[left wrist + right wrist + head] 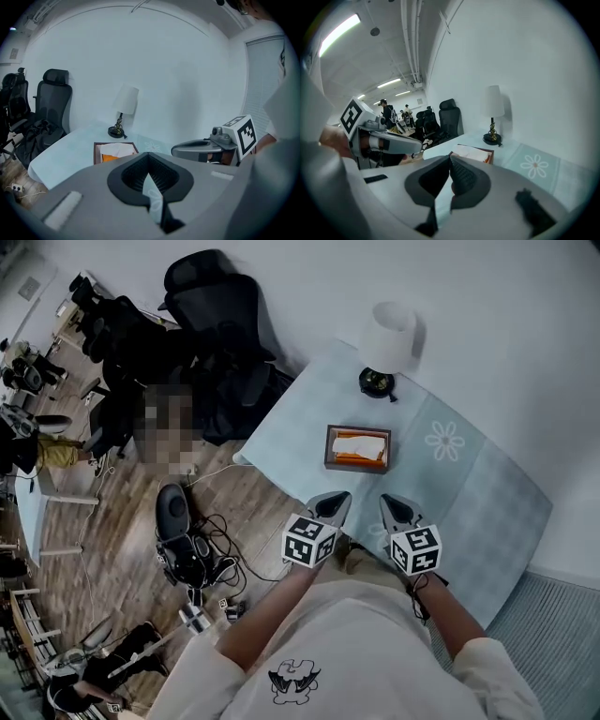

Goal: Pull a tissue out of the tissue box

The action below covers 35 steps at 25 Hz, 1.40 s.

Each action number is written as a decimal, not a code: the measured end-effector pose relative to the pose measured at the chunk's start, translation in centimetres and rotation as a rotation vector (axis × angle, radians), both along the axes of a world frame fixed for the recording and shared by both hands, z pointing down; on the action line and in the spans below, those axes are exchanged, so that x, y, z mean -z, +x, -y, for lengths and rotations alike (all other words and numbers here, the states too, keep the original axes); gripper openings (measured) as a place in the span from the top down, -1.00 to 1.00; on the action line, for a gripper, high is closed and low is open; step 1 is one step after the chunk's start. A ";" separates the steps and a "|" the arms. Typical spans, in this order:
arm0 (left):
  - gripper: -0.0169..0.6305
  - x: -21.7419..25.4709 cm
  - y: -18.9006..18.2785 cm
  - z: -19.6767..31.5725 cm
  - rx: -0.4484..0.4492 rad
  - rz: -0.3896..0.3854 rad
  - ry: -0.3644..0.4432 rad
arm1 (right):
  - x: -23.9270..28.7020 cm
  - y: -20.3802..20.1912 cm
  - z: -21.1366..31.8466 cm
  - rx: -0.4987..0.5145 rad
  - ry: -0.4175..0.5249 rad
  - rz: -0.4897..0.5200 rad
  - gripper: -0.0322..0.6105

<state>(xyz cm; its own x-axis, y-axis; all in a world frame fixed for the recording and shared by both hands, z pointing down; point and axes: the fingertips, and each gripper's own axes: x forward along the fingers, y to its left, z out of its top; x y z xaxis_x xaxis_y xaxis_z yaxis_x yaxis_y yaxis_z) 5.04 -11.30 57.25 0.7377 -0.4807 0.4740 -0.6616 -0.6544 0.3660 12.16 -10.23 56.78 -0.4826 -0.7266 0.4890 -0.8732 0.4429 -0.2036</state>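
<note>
The brown tissue box lies on the light blue tablecloth, with a white tissue showing in its open top. My left gripper and right gripper hover side by side just short of the box, over the table's near edge, both pointing at it. Each has its jaws shut with nothing held. In the left gripper view the box lies ahead beyond the shut tips. In the right gripper view the box sits just past the shut tips.
A white-shaded lamp stands at the table's far end behind the box. Black office chairs stand off the table's left side. Cables and a black device lie on the wooden floor to the left.
</note>
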 end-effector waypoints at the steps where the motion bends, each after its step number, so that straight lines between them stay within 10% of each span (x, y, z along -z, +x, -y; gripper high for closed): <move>1: 0.93 -0.1 0.0 0.6 -0.006 -0.002 0.000 | -0.2 -0.1 0.4 -0.006 -0.006 0.000 0.86; 35: 0.93 -8.1 -0.9 11.5 -0.028 0.136 -0.088 | -7.9 -2.0 12.7 0.130 -0.092 -0.247 0.71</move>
<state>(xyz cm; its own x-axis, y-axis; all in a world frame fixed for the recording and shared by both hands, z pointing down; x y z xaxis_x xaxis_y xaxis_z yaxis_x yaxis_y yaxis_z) 4.09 -22.76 65.33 0.6766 -0.4130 0.6096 -0.6908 -0.6426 0.3313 10.18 -22.95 64.65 -0.4270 -0.6136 0.6642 -0.8382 0.5441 -0.0361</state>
